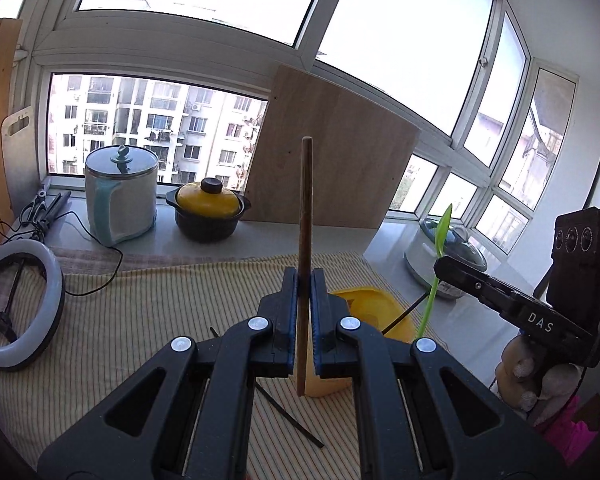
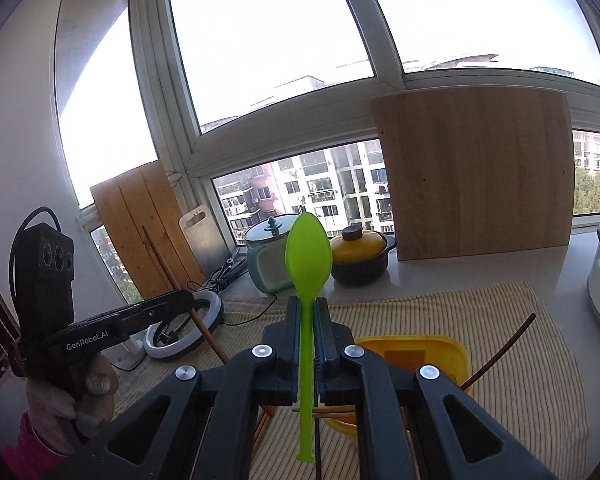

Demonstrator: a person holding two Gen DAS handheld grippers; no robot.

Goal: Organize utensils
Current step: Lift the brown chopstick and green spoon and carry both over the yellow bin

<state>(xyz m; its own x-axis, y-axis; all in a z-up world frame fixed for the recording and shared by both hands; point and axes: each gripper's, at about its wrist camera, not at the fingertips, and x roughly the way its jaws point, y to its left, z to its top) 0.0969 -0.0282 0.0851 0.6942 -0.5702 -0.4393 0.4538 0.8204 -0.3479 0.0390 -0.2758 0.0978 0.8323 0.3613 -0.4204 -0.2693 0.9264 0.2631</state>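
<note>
At the centre of the left wrist view, a chopstick (image 1: 305,264) is held upright by the left gripper (image 1: 305,320), whose pads are pressed against its sides somewhat below mid-length, the top rising toward the upper middle of the frame. At the centre of the right wrist view, a green spoon (image 2: 308,256) is clamped by its handle in the right gripper (image 2: 308,344), bowl uppermost and the handle end hanging low in the frame. A yellow tub (image 2: 440,354) is seen just behind and to the right of those jaws, on a striped cloth (image 2: 500,308); a dark stick (image 2: 504,346) leans out of it, and more sticks lie on the cloth below.

Both pieces are judged light and stiff. The chopstick is thin and smooth, so pivoting or slipping in the pads is likely; a hold nearer mid-length is judged steadier. The spoon is thin plastic, probably a little flexible, and is best taken by the handle, as here, rather than by the bowl. Neither is judged fragile.
</note>
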